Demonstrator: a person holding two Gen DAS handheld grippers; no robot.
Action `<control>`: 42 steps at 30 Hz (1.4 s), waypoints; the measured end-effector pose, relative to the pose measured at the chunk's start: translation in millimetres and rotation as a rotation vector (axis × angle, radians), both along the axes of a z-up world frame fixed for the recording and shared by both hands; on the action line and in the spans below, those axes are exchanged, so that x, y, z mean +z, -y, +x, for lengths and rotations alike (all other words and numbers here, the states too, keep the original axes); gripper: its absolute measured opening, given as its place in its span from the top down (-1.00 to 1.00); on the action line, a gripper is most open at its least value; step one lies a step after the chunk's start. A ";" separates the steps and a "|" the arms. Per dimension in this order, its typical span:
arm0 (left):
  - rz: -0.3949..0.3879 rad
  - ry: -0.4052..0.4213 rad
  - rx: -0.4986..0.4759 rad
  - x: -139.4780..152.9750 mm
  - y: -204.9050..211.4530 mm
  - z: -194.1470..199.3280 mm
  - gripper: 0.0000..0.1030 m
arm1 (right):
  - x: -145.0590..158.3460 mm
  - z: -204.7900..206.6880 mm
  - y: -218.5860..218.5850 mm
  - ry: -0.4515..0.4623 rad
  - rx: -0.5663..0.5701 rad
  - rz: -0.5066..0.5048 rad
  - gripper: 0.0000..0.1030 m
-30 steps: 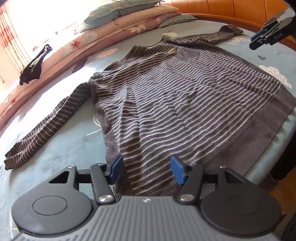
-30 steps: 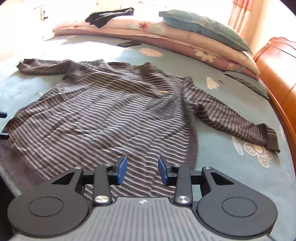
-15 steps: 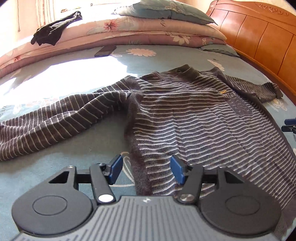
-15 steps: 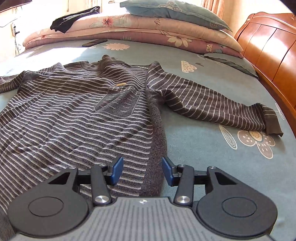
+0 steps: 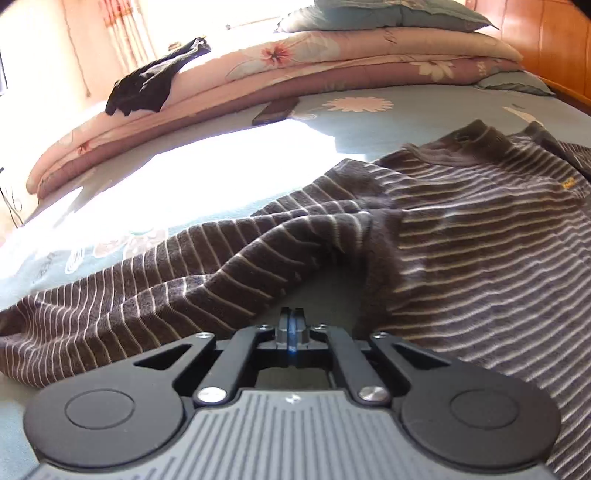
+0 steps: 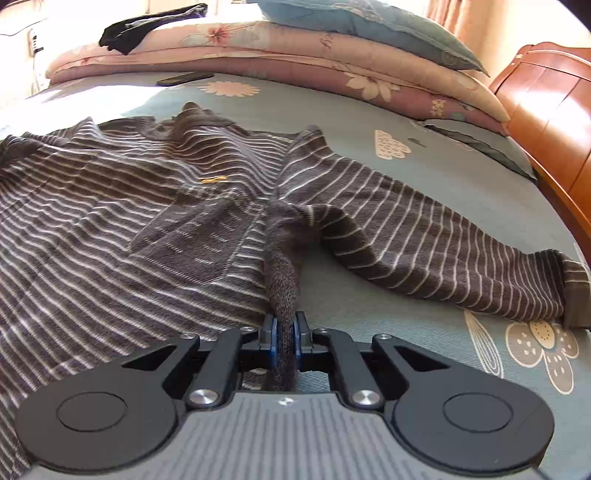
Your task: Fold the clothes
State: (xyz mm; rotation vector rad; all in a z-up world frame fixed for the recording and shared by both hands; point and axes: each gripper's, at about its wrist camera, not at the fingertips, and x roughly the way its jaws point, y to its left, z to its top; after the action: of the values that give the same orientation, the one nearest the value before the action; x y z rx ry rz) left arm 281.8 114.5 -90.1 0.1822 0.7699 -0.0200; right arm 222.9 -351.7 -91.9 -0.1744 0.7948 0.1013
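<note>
A dark brown sweater with thin pale stripes [image 5: 480, 240] lies spread flat on the blue-green bed sheet [image 5: 388, 122], both sleeves out to the sides. My left gripper [image 5: 291, 325] sits low in the notch between the left sleeve [image 5: 166, 295] and the body. Its pads are pressed together and I see no cloth between them. In the right wrist view the sweater [image 6: 129, 206] fills the left half. My right gripper [image 6: 283, 328] has its jaws closing on the grey side edge [image 6: 282, 280] just below the right sleeve [image 6: 424, 240]; that edge runs pinched between the pads.
Folded floral quilts [image 6: 295, 48] and a blue pillow [image 6: 369, 26] are stacked along the far side of the bed, with a black garment [image 5: 155, 81] draped on them. A dark flat object [image 5: 275, 110] lies on the sheet. A wooden headboard [image 6: 554, 110] rises at the right.
Both grippers came forward and lower toward the armpits of the sweater. Both sets of jaws went from open to closed, and the right one took hold of the grey side edge.
</note>
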 end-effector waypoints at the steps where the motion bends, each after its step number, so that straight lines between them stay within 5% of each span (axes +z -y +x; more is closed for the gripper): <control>1: -0.031 -0.011 0.027 1.1 -7.5 3.4 1.00 | -0.9 0.7 2.8 0.001 -0.016 0.013 0.78; 7: -0.139 -0.030 -0.104 28.8 -13.7 -48.3 0.85 | 25.9 -26.9 -0.5 0.054 -0.057 0.027 0.50; 12: -0.337 -0.157 -0.314 40.0 11.7 -103.8 0.23 | 42.2 -62.2 -19.1 0.000 0.001 0.265 0.25; 15: -0.414 -0.254 -0.355 25.7 29.6 -120.3 0.23 | 34.6 -78.4 -43.7 -0.074 0.046 0.377 0.14; 20: -0.376 -0.238 -0.254 2.5 18.5 -119.4 0.40 | 12.8 -100.9 -68.2 -0.159 0.022 0.462 0.14; 22: -0.354 -0.206 -0.203 1.0 8.7 -110.3 0.65 | 6.1 -108.2 -61.5 -0.148 -0.035 0.427 0.14; 25: -0.394 -0.205 -0.156 1.8 2.4 -98.2 0.69 | 1.5 -110.6 -43.1 -0.098 -0.159 0.373 0.14; 27: -0.321 -0.184 -0.108 9.5 8.6 -100.2 0.48 | 6.2 -111.0 -37.0 -0.089 -0.233 0.403 0.15; 29: -0.344 -0.189 -0.125 19.3 11.0 -112.2 0.45 | 15.7 -118.8 -42.5 -0.061 -0.258 0.408 0.02; 32: -0.373 -0.192 -0.202 30.6 14.4 -144.2 0.06 | 25.1 -138.2 -57.9 -0.022 -0.224 0.422 -0.14; 36: -0.404 -0.254 -0.252 23.9 14.1 -173.6 -0.03 | 15.9 -153.5 -74.1 -0.066 -0.193 0.460 -0.16; 40: -0.192 -0.216 -0.132 4.4 -1.5 -179.4 0.09 | 5.3 -163.1 -79.6 -0.101 -0.234 0.398 -0.16; 42: -0.208 -0.217 -0.087 6.7 -16.3 -180.4 0.00 | 5.3 -170.4 -73.2 -0.095 -0.270 0.344 -0.19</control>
State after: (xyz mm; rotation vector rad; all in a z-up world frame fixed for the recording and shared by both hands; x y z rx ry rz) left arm 101.3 130.9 -83.4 0.0150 0.9693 -0.2048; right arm 52.5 -278.5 -86.6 0.2644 0.8759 -0.0103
